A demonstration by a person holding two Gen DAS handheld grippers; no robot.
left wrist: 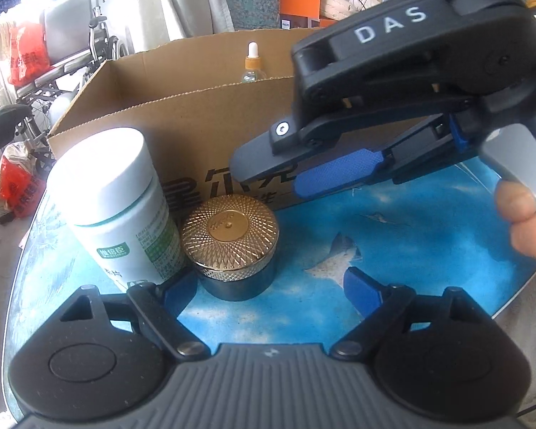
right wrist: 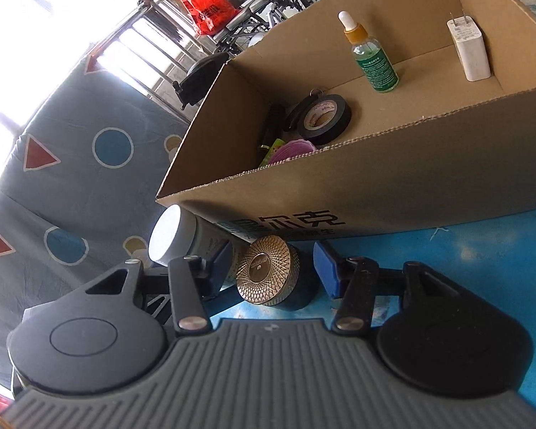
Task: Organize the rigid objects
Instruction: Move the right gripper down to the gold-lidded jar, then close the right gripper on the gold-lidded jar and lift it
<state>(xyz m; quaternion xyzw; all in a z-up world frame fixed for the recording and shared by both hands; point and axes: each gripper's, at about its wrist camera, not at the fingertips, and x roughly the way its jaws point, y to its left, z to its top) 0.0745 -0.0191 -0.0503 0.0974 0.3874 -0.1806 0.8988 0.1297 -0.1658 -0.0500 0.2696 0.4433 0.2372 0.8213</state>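
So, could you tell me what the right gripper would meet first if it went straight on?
Probably the gold-lidded jar, framed between the open right gripper fingers; the cardboard box stands behind it.

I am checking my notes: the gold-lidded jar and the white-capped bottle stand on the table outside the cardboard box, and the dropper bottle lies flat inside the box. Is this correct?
One detail is wrong. The dropper bottle stands upright inside the cardboard box, as the right wrist view shows. The gold-lidded jar and white-capped bottle do stand outside on the table.

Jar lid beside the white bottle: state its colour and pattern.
Gold lid, fine radiating lattice; left wrist view.
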